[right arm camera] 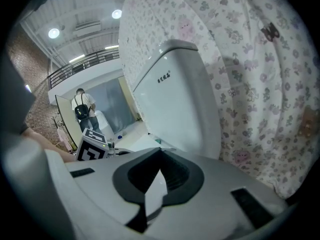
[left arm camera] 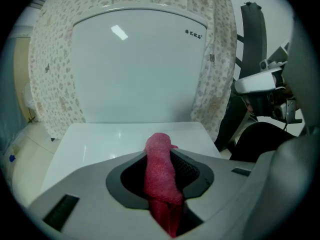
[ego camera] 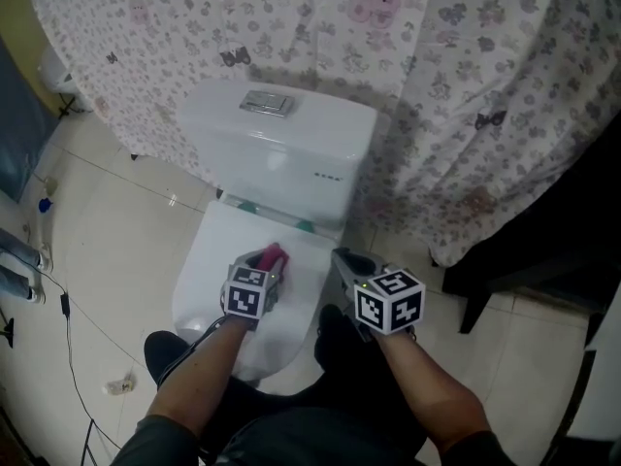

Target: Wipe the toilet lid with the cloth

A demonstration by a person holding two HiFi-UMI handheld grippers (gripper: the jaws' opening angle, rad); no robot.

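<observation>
We hold the left gripper [ego camera: 258, 272] over the near middle of the closed toilet lid [ego camera: 215, 246]. Its jaws pinch a pink cloth [left arm camera: 161, 176] that sticks out toward the tank [ego camera: 291, 158]. The right gripper [ego camera: 351, 263] hangs just right of the lid's edge, jaws slightly spread with nothing between them. A flowered curtain [ego camera: 485, 85] drapes behind.

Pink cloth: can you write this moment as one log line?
left gripper: shut on pink cloth | cloth: over toilet lid | right gripper: jaws apart, empty
</observation>
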